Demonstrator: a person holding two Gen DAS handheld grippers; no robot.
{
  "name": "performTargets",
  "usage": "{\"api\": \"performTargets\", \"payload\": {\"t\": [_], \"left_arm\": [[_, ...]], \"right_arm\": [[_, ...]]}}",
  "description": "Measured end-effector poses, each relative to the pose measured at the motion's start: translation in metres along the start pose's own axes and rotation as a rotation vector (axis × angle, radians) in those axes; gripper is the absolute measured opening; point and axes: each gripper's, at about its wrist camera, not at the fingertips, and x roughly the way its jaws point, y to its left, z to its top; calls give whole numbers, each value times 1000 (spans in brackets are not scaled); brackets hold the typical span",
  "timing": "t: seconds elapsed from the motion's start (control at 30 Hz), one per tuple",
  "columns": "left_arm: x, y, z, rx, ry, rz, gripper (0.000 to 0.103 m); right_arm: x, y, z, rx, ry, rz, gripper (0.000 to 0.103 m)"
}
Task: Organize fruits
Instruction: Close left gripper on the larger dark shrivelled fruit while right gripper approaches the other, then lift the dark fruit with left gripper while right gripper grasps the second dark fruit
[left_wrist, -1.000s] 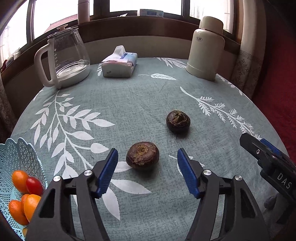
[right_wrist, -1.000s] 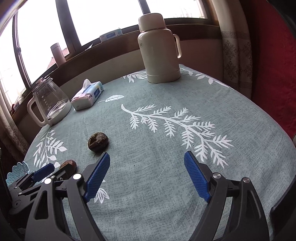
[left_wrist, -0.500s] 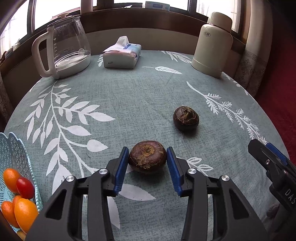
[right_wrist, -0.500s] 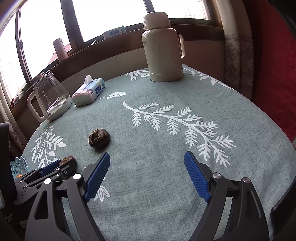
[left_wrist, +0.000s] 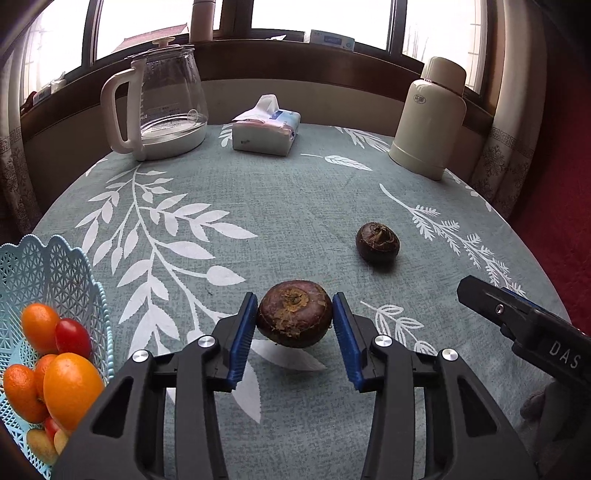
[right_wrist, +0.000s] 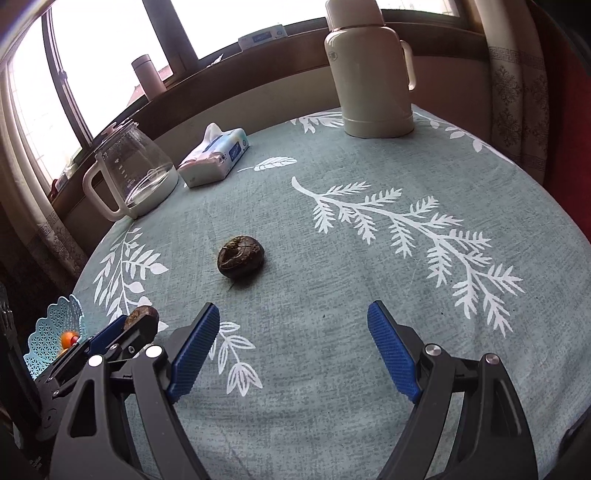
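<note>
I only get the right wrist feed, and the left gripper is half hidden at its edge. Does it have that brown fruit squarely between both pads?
Observer: Yes. The left gripper is shut on the brown fruit, with a blue pad on each side.
Operator: Is it off the cloth?
Observer: It seems slightly raised, with shadow showing beneath it.
Operator: What is in the basket?
Observer: The blue basket holds oranges and small red tomatoes.

A glass kettle, tissue pack and cream thermos stand along the leaf-print tablecloth's far edge.
</note>
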Motion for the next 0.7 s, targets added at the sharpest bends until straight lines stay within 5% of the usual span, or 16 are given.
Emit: {"api": "performTargets", "payload": {"t": [0.4,0.7], "left_arm": [[0,7,1,-36,-15,38,43],[2,9,0,-46,-9,40,43]], "right_arm": [[69,40,39,-164,121,29,81],[93,62,40,-261,148,-29,56]]}}
